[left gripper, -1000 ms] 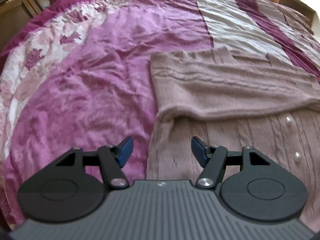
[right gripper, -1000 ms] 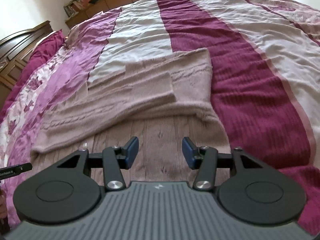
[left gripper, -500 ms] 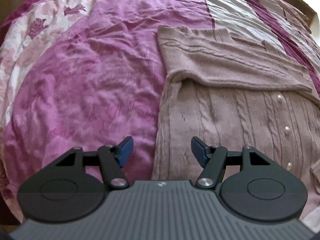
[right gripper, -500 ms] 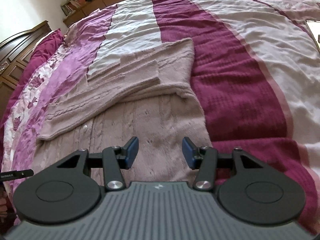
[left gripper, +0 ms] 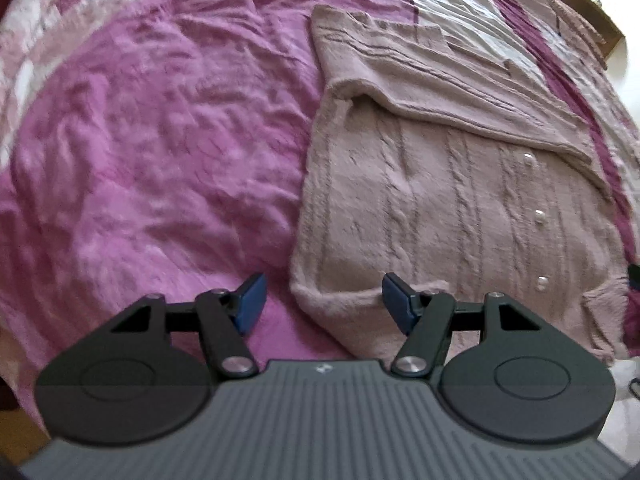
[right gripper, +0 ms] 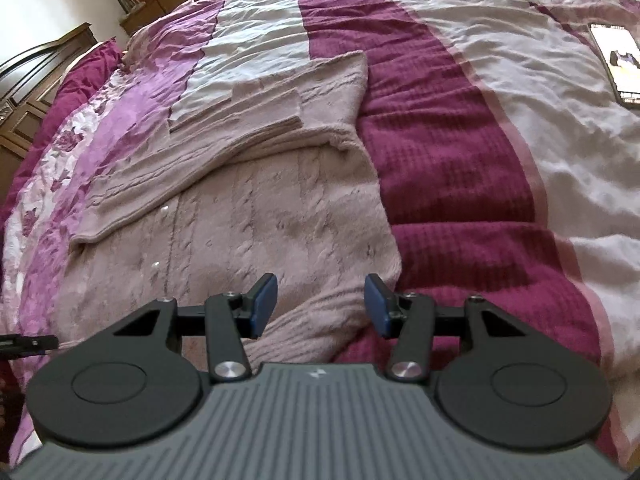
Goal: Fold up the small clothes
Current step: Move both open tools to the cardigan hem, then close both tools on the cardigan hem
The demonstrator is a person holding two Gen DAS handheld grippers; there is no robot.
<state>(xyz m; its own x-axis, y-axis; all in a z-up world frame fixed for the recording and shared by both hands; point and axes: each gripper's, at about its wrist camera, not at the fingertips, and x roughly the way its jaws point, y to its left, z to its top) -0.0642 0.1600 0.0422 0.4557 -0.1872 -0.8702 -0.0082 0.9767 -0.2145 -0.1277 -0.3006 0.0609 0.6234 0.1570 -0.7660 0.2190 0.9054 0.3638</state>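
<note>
Compared with one second ago, both views have drawn back toward the near hem of the cardigan [left gripper: 448, 208], which lies flat on the bedspread [left gripper: 160, 140] with its sleeves folded across. The left gripper [left gripper: 323, 303] and right gripper [right gripper: 321, 306] stand wide, holding nothing. Count: one cardigan, three visible buttons [left gripper: 539, 215], one phone [right gripper: 618, 64].

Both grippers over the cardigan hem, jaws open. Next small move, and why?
Probably lower both and close on the hem corners. The left gripper and right gripper each hang open above a near corner of the cardigan, whose sleeves are already folded across, so lifting the hem looks next.
</note>
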